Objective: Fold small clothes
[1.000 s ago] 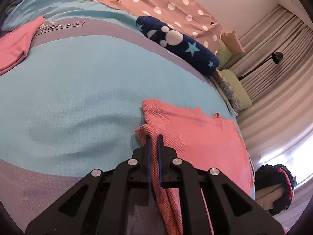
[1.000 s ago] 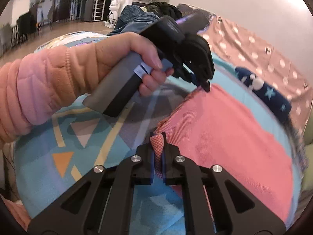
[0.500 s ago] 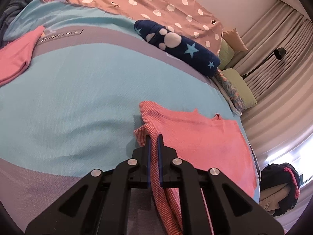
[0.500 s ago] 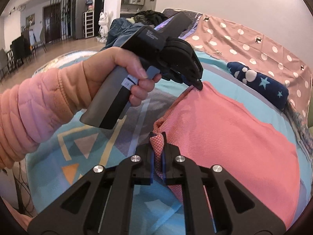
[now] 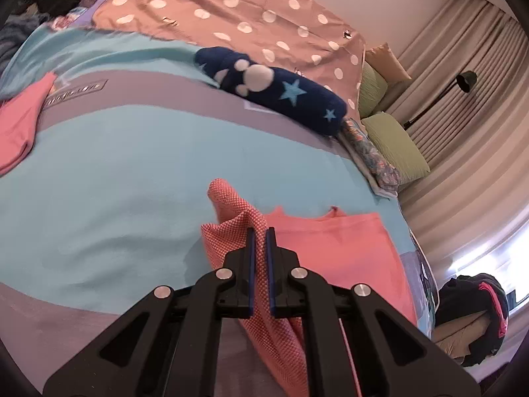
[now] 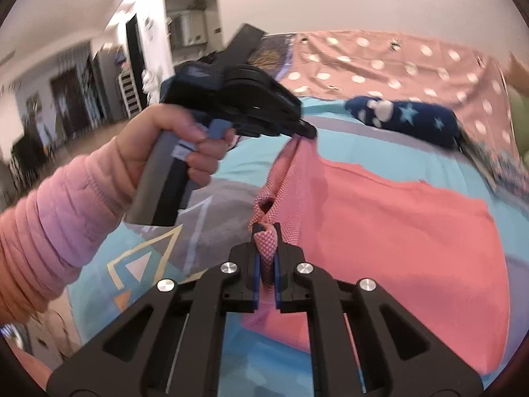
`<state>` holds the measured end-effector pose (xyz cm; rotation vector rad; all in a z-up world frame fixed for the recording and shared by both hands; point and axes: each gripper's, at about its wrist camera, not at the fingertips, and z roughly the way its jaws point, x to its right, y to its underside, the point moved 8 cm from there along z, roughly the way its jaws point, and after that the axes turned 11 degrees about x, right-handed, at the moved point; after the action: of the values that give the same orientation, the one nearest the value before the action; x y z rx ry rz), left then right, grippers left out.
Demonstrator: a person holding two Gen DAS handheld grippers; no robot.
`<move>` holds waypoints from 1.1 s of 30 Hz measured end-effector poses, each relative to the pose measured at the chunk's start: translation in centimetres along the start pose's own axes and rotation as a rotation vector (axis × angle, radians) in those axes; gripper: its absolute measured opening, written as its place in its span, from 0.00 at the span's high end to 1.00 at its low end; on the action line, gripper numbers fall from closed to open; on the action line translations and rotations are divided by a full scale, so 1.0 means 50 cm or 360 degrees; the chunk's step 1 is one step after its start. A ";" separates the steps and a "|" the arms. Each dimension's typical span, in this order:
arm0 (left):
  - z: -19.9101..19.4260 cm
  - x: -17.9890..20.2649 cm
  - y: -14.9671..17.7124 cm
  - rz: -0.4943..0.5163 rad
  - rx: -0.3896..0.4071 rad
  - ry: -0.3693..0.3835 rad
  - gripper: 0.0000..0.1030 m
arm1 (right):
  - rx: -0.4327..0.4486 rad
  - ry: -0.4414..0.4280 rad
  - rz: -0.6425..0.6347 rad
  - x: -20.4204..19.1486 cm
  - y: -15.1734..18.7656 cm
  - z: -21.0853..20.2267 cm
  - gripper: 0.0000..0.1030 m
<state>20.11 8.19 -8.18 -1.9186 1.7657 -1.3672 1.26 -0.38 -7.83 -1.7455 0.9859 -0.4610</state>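
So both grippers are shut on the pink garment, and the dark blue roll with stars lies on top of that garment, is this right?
Not quite. Both the left gripper and right gripper are shut on the pink garment, but the dark blue roll lies apart from it, farther up the bed, as the left wrist view shows.

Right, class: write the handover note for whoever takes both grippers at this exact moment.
Left gripper: shut on one corner of the pink garment.
Right gripper: shut on the neighbouring corner.
The held edge is lifted; the rest lies flat on the blue bedspread. A second pink piece lies at the bedspread's far left.
Done: both corners gripped and raised.
Left: probably carry the edge across, lay it down, finish folding.
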 end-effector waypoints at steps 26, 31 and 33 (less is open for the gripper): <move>0.193 0.450 0.066 0.0486 -0.0153 -0.0012 0.95 | 0.0238 0.0033 0.0628 0.338 0.082 -0.239 0.94; 0.242 0.492 0.111 0.0564 -0.0232 -0.0046 0.95 | 0.0239 0.0060 0.0707 0.370 0.110 -0.263 0.94; 0.256 0.500 0.123 0.0575 -0.0252 -0.0055 0.95 | 0.0244 0.0064 0.0734 0.377 0.117 -0.270 0.94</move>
<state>21.62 -20.53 -7.42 -1.5738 2.1283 -1.0906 0.57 -24.12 -10.55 -1.3224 1.3029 -0.2654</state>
